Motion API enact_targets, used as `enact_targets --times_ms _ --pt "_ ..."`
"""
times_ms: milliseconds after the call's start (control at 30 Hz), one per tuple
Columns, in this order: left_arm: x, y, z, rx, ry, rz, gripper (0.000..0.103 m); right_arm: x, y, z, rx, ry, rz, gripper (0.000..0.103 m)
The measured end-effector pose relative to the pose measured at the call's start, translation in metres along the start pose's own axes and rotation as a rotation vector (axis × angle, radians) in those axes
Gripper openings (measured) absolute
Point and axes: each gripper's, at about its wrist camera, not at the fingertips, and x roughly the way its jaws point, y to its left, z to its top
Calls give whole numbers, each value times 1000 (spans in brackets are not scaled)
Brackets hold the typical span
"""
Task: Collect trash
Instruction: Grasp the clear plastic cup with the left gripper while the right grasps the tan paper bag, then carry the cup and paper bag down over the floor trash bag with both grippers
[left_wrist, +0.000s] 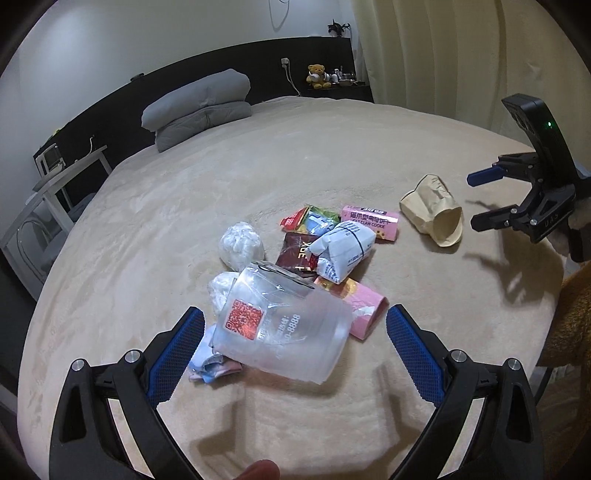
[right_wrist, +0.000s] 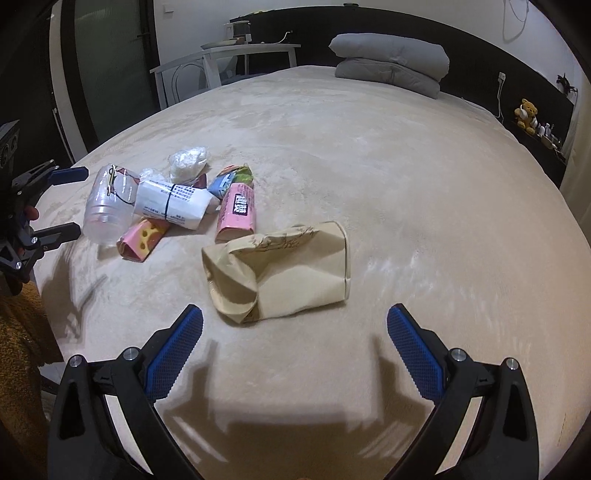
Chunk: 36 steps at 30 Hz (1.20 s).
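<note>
Your L gripper (left_wrist: 295, 325) is wide open, empty, clear cup (left_wrist: 282, 325) at 12 between pads, long axis crosswise; R gripper (right_wrist: 295, 325) is open, empty, paper bag (right_wrist: 280, 269) at 12.

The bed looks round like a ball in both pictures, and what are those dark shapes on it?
Left wrist view: the fisheye lens bulges the bed and blackens the corners. Right wrist view: same bulge; the dark shapes are shadows of the right hand-held gripper, cast by light from behind.

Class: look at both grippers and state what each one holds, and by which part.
Nothing is held. The left gripper is open around the clear plastic cup; the right gripper is open before the brown paper bag.
</note>
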Motion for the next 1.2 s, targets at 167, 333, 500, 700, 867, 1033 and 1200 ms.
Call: enact_targets --times_ms 167,333,500,700,867,1033,1200 --pt "18 3 -2 30 30 -29 97 17 -6 13 -9 -23 73 99" --pt "36 -3 -5 105 77 -7 97 29 0 14 -47 -22 119 97" --pt "43 5 -5 106 100 12 83 33 1 13 -54 -6 148 82" --pt "36 10 -3 82 89 -19 77 24 2 14 -57 -11 134 68" --pt "23 11 4 53 38 -20 76 10 13 15 -74 -19 104 65" --pt "5 8 8 26 -7 -30 76 -15 27 14 -65 -50 89 65" --pt "-17 3 10 -14 -53 -38 76 -45 42 9 -52 -98 52 65"
